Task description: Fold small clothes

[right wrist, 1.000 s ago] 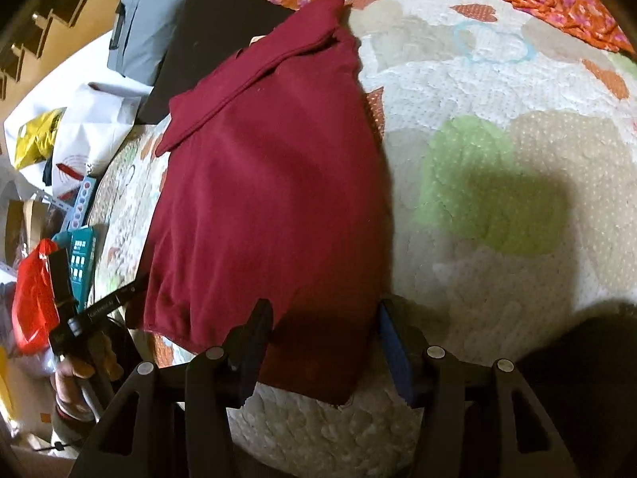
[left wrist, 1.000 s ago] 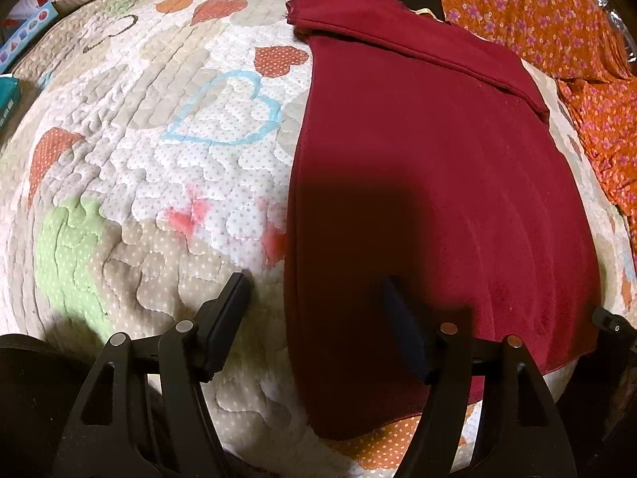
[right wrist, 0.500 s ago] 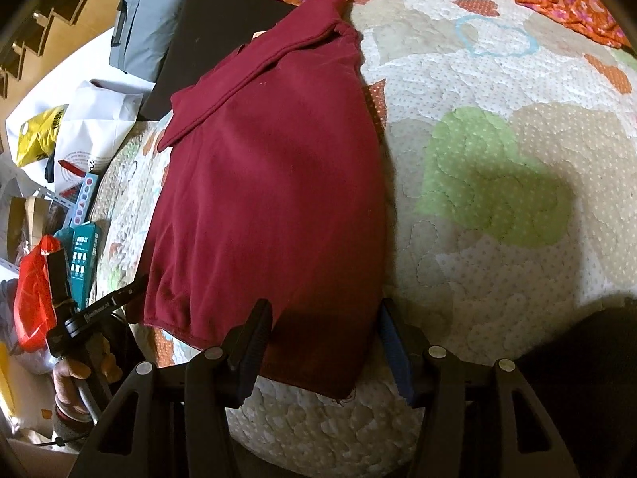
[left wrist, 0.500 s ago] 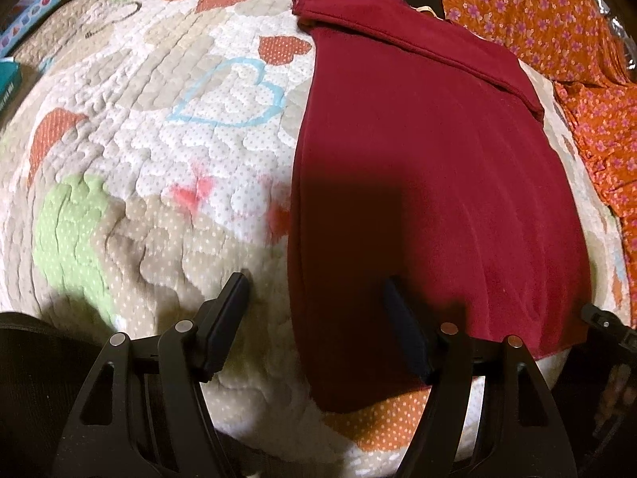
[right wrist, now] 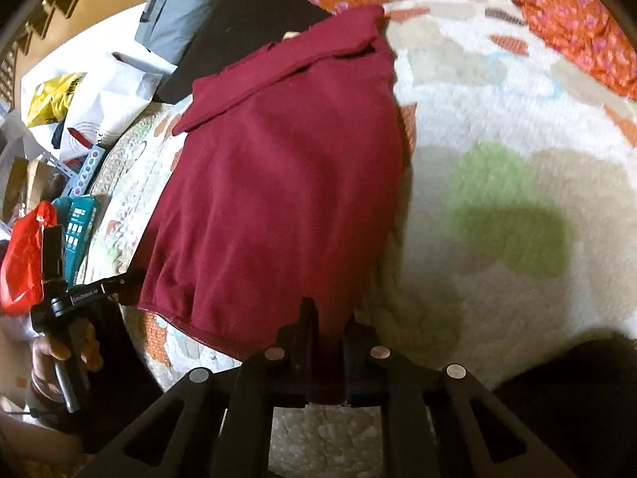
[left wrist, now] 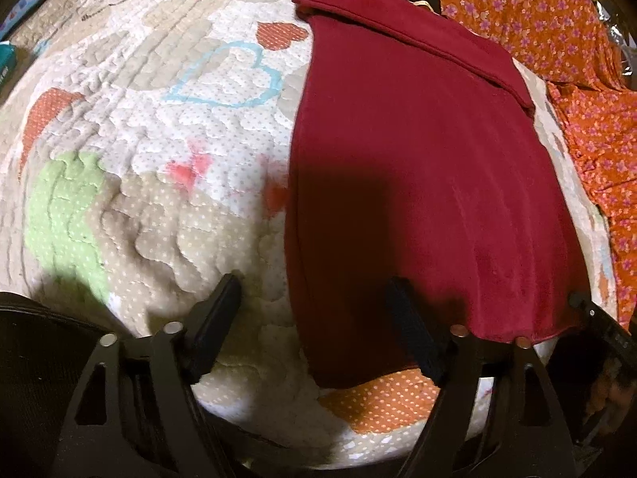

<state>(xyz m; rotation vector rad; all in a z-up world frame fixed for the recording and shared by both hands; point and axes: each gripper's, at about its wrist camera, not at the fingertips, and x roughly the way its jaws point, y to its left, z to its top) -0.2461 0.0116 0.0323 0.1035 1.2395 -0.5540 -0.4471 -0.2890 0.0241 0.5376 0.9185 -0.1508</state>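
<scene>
Open quilt (left wrist: 167,127) is lying free left of the maroon garment (left wrist: 418,167); orange floral cloth (left wrist: 557,20) is crowding its far side, and boxes and bags (right wrist: 79,91) are hemming the quilt's edge.

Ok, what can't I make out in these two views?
- Right wrist view: the right gripper covers the pinched hem corner of the red shirt, so the depth of the bite is hidden.
- Left wrist view: the shirt's far end is folded over, so its collar is hidden.
- Right wrist view: motion blur smears the quilt.
</scene>
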